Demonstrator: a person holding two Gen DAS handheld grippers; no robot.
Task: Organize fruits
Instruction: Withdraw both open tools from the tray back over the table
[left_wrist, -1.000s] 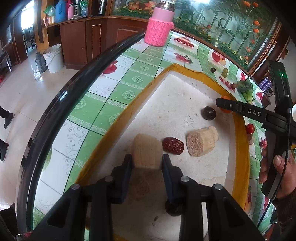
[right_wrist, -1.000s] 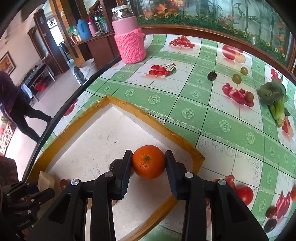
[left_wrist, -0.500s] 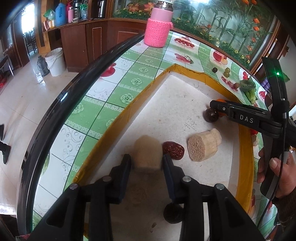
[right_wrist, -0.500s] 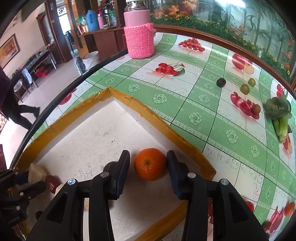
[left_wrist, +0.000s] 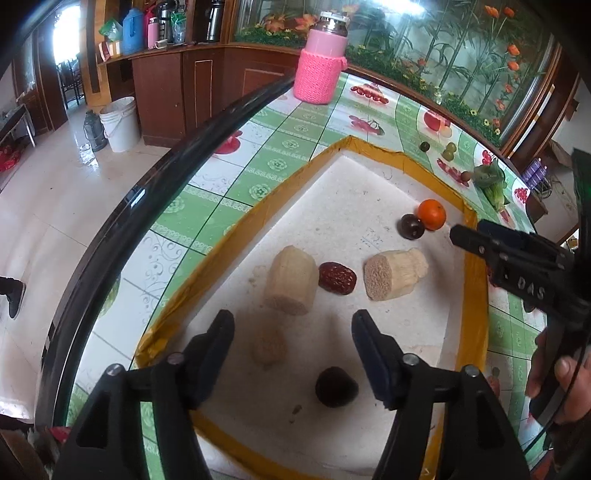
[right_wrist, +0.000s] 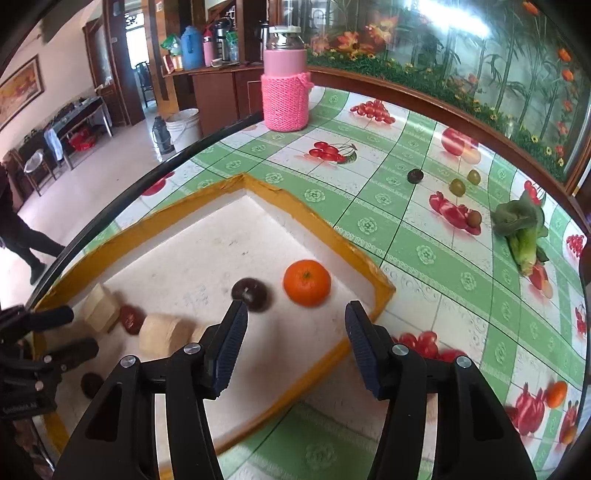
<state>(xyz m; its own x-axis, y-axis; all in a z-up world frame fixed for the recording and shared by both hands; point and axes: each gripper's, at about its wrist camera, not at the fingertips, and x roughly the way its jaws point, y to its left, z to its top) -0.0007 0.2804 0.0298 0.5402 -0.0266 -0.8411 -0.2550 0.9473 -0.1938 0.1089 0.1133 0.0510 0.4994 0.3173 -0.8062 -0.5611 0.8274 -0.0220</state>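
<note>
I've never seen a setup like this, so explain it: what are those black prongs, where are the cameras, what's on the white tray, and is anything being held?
No robot: a person holds a hand-held gripper in each hand, with a camera looking along its two fingers. The left hand-held gripper and right hand-held gripper have just been opening; neither holds anything. On the yellow-edged tray lie an orange, a dark round fruit, a red date and two pale cut stalk pieces.

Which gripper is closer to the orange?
The right gripper. Its open jaws, which have just been opening, sit just short of the orange, nothing between them. The left gripper, also just opened, is at the tray's far end by the pale chunk.
</note>
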